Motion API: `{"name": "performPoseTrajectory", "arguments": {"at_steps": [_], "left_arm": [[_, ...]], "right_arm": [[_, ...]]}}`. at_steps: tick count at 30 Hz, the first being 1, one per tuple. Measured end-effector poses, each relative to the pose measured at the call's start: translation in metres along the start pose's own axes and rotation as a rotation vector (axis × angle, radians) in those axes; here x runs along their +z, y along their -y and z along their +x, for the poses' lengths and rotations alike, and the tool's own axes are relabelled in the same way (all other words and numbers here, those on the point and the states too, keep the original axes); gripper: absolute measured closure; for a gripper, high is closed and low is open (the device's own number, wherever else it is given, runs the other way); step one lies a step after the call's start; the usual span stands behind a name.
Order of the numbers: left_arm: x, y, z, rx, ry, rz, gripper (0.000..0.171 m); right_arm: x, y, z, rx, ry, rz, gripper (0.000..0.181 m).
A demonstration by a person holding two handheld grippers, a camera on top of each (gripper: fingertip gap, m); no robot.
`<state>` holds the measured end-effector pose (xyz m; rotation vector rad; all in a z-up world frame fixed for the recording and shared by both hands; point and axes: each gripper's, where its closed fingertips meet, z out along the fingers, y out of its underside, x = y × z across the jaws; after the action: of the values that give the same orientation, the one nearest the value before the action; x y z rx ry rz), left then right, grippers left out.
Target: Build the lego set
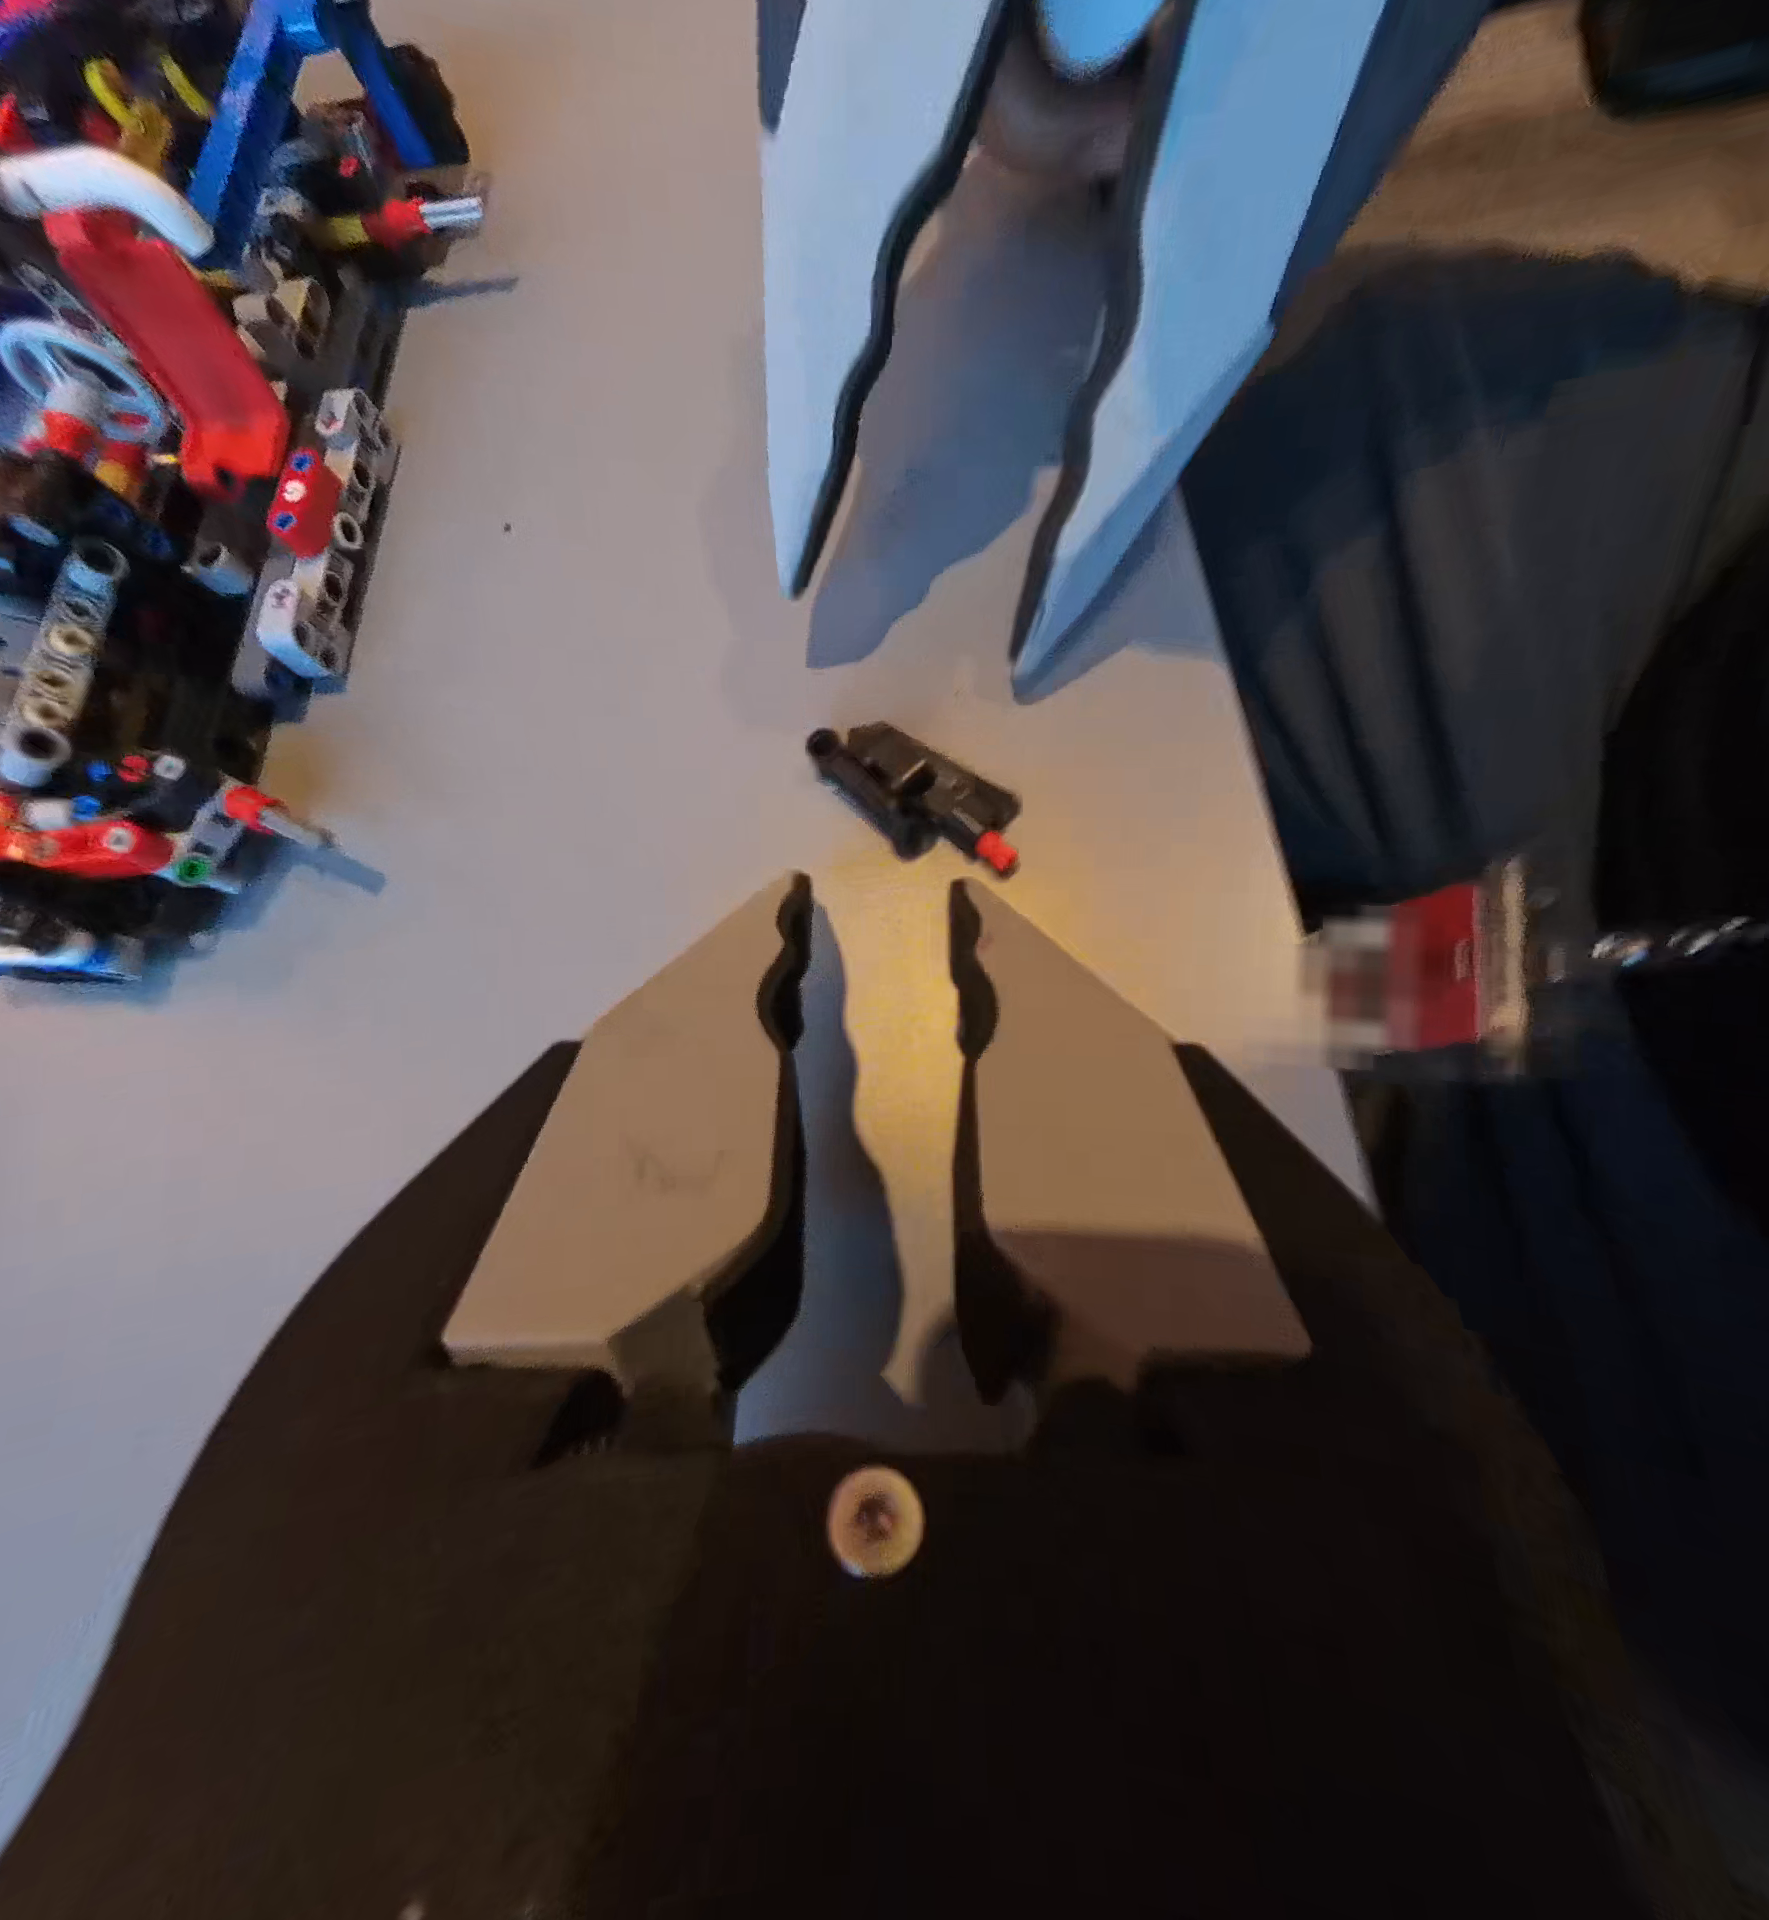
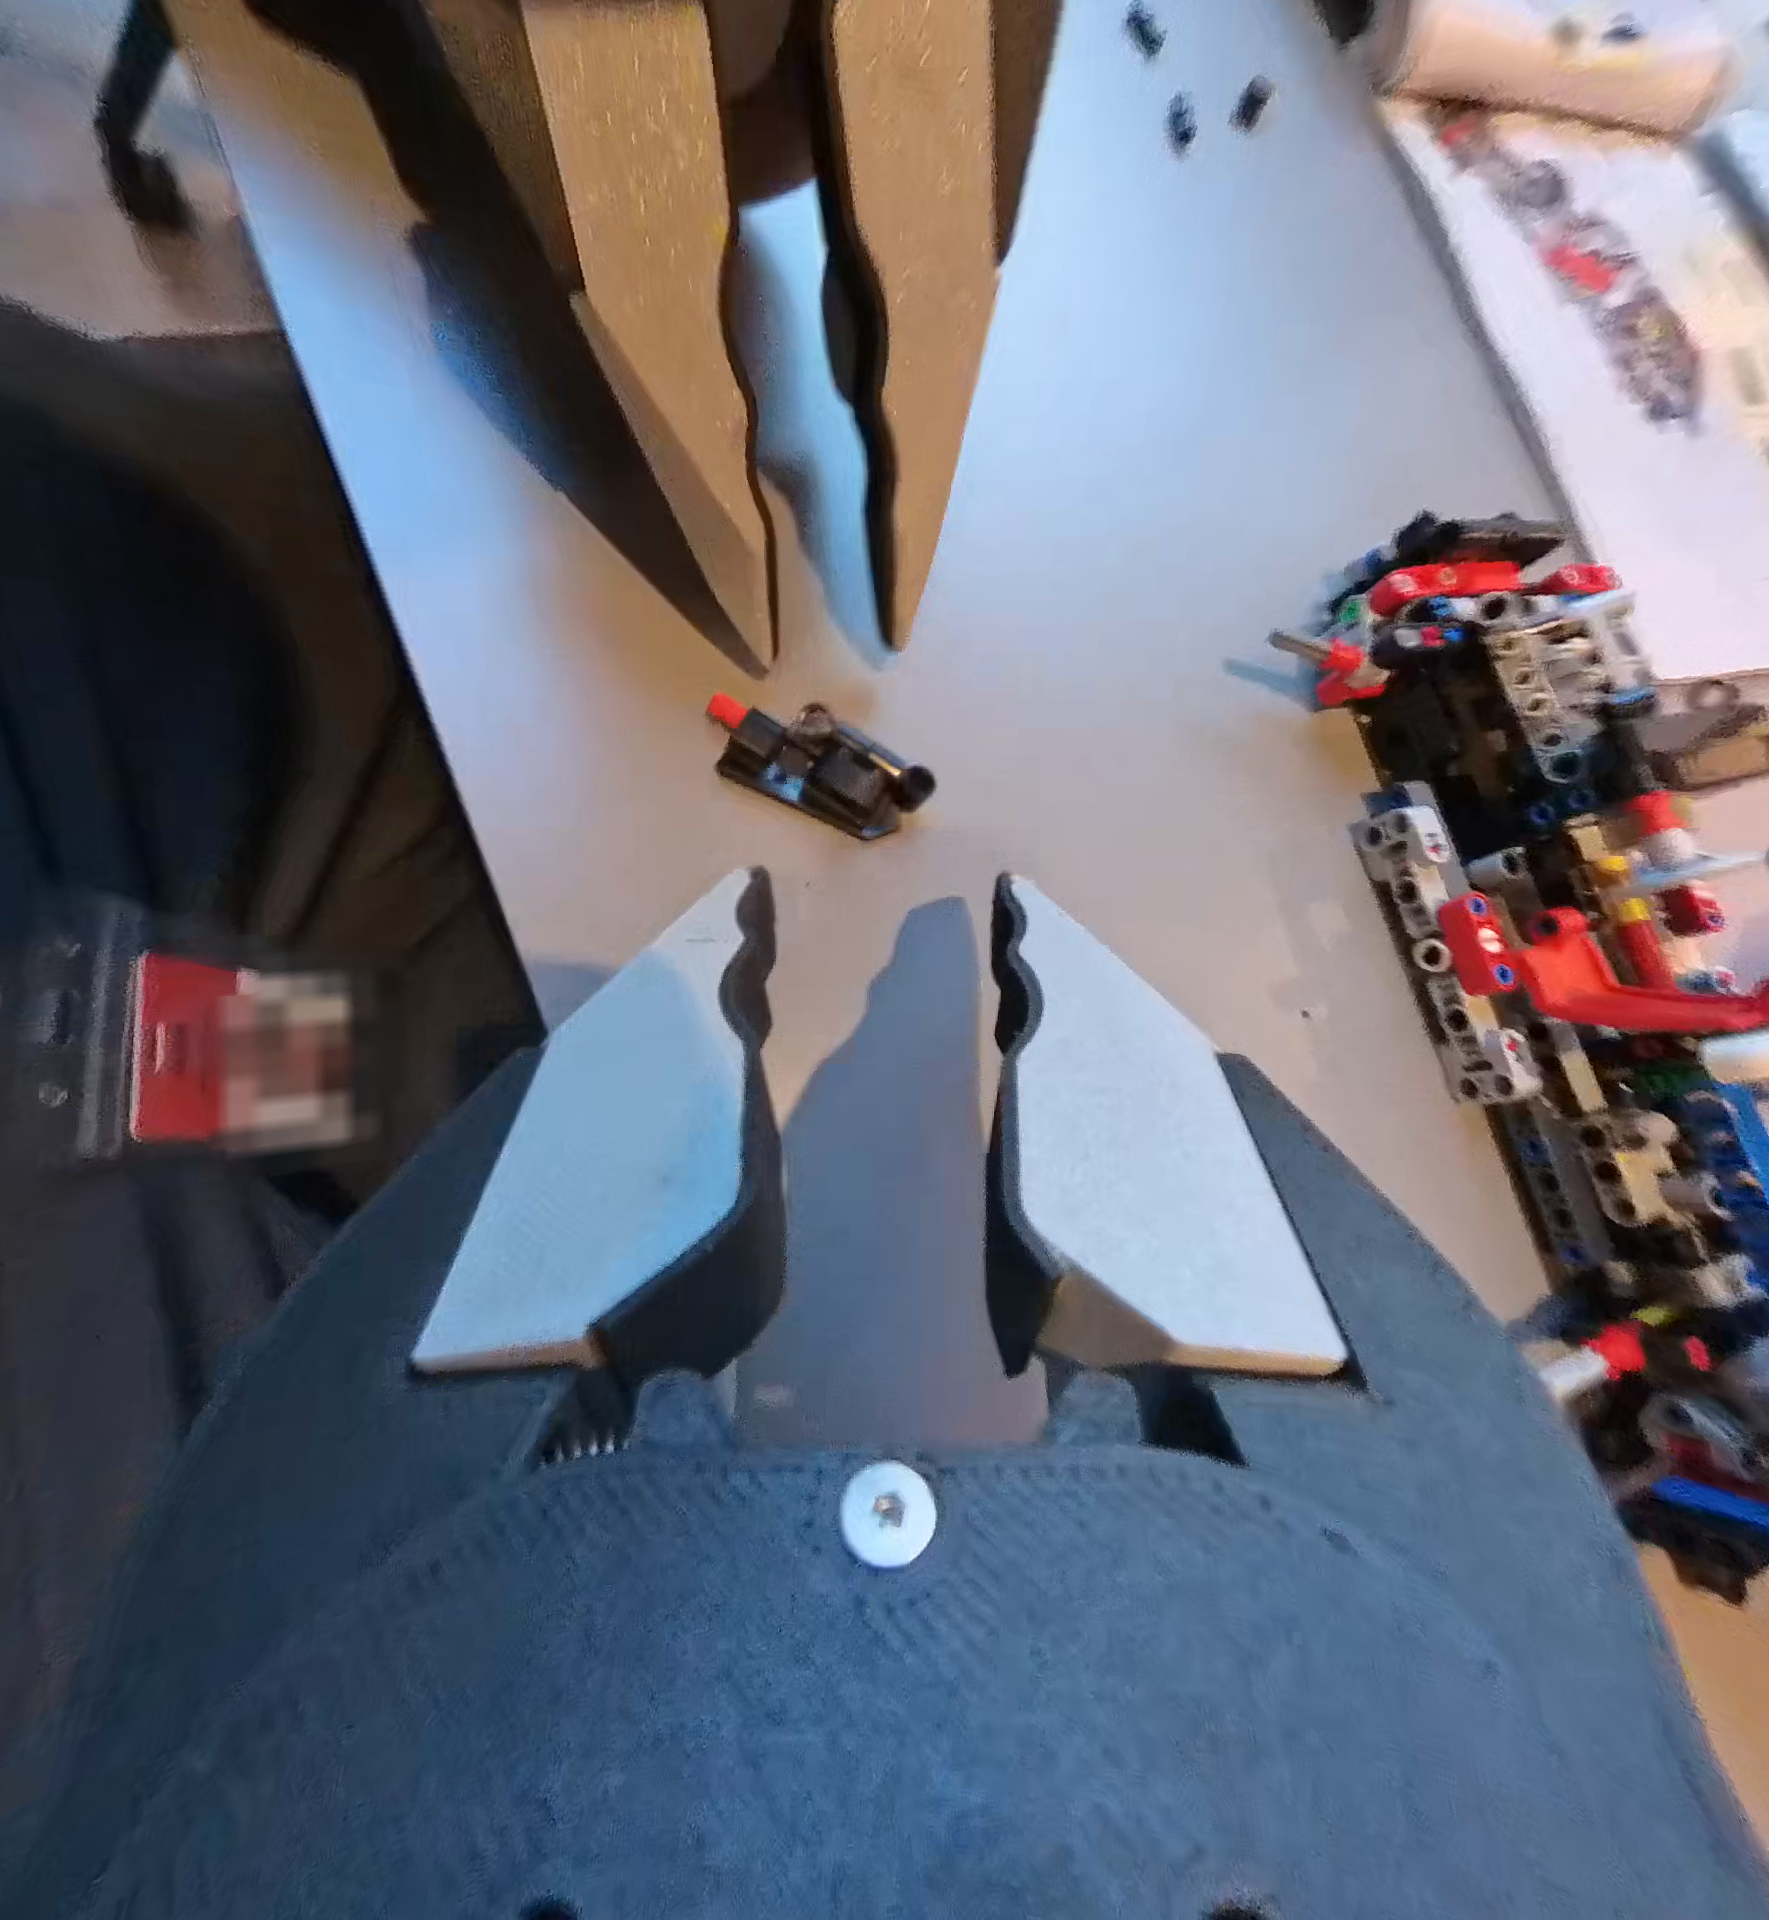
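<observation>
Tongs, both pairs, inspected: each stands released with a clear gap between its fingers and nothing held. Left tongs (image 1: 880, 883) and right tongs (image 2: 880, 878) face one another across the tabletop (image 1: 568, 582), tips pointed inward at the same item.

Item under attention: a small black sub-assembly (image 1: 911, 784) lying flat on the tabletop between the two sets of tips, near both but touching neither. It is a short block-like body with a red pin end (image 2: 724, 710) projecting at one end and a rounded black pin end (image 2: 916, 781) at the other. It lies close to the tabletop's edge.

Main lego model (image 2: 1586, 987), a dense build of black, grey, red and blue beams, sits well apart to one side. An instruction booklet (image 2: 1638, 312) lies beyond it, and a few loose black pieces (image 2: 1212, 104) rest further off.

Assessment of handling: the sub-assembly is judged very light, rigid plastic with smooth, somewhat slippery faces. Being pressed together from several parts, it may separate if squeezed across a joint or pulled by a pin. Recommended hold is across the long flat sides of the black body, at its middle, leaving both pin ends free for insertion. A light closing force should suffice; excess may shoot the piece out sideways, possibly off the nearby edge.
</observation>
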<state>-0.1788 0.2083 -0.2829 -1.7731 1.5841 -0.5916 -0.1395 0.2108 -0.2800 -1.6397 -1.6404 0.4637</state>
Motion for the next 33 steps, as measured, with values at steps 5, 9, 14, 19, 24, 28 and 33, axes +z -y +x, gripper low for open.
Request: {"name": "performPoseTrajectory", "arguments": {"at_steps": [5, 9, 14, 19, 24, 28, 33], "left_arm": [[0.008, 0.003, 0.011, -0.118, 0.044, -0.067, 0.138], [0.011, 0.005, 0.013, -0.201, 0.083, -0.113, 0.135], [0.017, 0.009, 0.017, -0.242, 0.109, -0.11, 0.145], [0.012, 0.004, 0.015, -0.253, 0.105, -0.103, 0.149], [0.005, -0.001, 0.018, -0.211, 0.09, -0.117, 0.143], [0.004, -0.002, 0.019, -0.183, 0.036, -0.087, 0.145], [0.003, -0.003, 0.019, -0.177, 0.017, -0.031, 0.156]], "right_arm": [[0.016, 0.007, 0.0, -0.119, 0.177, -0.004, 0.136], [0.022, 0.011, -0.008, -0.163, 0.347, 0.019, 0.153], [0.025, 0.016, -0.018, -0.169, 0.424, 0.075, 0.162], [0.024, 0.017, -0.018, -0.227, 0.337, 0.098, 0.165], [0.024, 0.018, -0.02, -0.279, 0.275, 0.115, 0.167], [0.023, 0.02, -0.021, -0.366, 0.202, 0.145, 0.167], [0.023, 0.022, -0.023, -0.431, 0.131, 0.169, 0.167]]}}
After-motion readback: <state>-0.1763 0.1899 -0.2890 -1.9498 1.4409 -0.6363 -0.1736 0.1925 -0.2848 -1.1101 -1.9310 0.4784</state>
